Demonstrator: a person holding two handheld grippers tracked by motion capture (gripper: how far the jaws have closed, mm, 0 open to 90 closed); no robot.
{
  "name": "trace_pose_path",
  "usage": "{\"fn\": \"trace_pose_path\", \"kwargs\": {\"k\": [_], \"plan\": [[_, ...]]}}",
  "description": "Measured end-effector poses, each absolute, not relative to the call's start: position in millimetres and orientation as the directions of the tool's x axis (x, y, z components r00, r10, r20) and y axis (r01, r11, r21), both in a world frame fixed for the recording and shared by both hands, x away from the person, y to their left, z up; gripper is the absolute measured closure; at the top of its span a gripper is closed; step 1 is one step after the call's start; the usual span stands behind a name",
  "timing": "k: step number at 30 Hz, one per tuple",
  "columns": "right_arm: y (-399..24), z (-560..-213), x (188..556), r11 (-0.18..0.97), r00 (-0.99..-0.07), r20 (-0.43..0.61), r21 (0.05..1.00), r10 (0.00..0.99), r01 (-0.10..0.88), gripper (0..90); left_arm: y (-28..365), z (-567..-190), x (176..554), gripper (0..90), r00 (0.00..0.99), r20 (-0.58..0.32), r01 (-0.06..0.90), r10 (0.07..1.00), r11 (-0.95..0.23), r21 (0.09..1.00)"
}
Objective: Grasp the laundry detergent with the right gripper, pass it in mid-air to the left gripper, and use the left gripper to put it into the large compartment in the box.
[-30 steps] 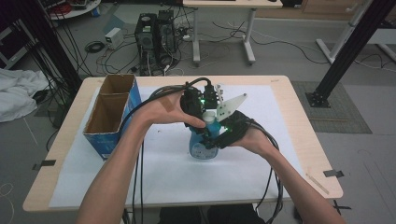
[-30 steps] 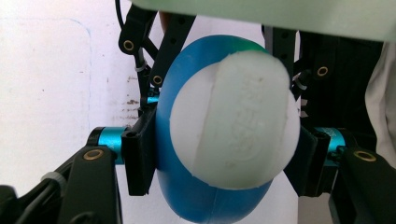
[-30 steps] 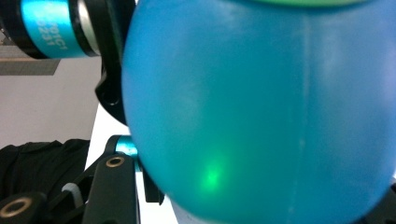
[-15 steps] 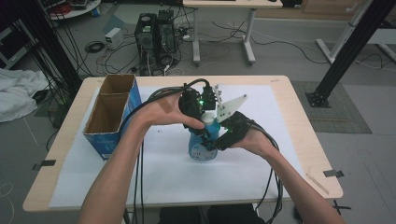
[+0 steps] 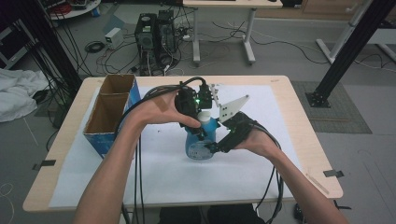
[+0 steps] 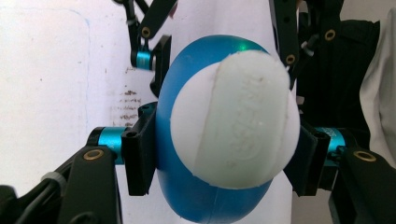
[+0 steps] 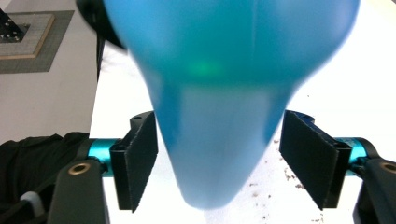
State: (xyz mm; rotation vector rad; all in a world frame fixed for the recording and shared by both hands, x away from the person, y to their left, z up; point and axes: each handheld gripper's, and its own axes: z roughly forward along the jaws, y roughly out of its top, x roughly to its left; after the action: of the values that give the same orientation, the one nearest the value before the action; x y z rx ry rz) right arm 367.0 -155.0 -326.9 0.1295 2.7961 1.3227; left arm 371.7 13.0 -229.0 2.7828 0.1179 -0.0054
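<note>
— Blue bottle (image 5: 200,142)?
— Standing upright near the middle of the counter (image 5: 280,107), on the white sheet (image 5: 163,182), white cap (image 6: 236,119) on top.

— Left tongs (image 5: 201,125)?
— Coming down from above, pinching the bottle just under the cap; in the left gripper view both black pads (image 6: 140,156) pressed flat against the blue shoulders on either side.

— And the right tongs (image 5: 211,148)?
— Low at the bottle's right side, spread, having just been opening. In the right gripper view (blurred, very close) blue body (image 7: 219,93) between the pads (image 7: 137,161), a visible gap on each side, so no squeeze there.

— Anything else on the counter?
— Open cardboard box with a blue side (image 5: 109,116), at the left edge, well apart from the bottle. Black cables (image 5: 137,163) trailing off the near edge between the forearms.

— Beyond the counter?
— Floor with a computer tower (image 5: 154,32) and loose wires
</note>
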Motion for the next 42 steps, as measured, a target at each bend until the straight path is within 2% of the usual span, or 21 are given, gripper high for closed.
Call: {"fn": "trace_pose_path", "kwargs": {"k": [8,17,19,32,42], "plan": [[-164,-324,367,0.635,-0.994,0.005,0.768,0.112,0.076,23.0,22,-217,372,37.4,0.994,-0.011,0.107,0.109,-0.937,0.334],[-201,-319,362,0.672,-0.979,-0.018,0.730,0.201,0.124,21.2,47,-182,377,37.4,0.976,0.009,0.204,0.217,-0.931,0.302],[-210,-318,361,0.673,-0.972,-0.026,0.725,0.235,0.143,12.4,53,-173,379,37.4,0.970,0.015,0.227,0.242,-0.928,0.295],[-256,-313,357,0.688,-0.938,-0.050,0.693,0.343,0.215,12.4,103,-116,390,37.4,0.906,0.042,0.396,0.420,-0.880,0.262],[-277,-322,358,0.692,-0.915,-0.054,0.672,0.401,0.264,12.4,149,-94,400,37.4,0.848,0.064,0.495,0.526,-0.829,0.261]]}}
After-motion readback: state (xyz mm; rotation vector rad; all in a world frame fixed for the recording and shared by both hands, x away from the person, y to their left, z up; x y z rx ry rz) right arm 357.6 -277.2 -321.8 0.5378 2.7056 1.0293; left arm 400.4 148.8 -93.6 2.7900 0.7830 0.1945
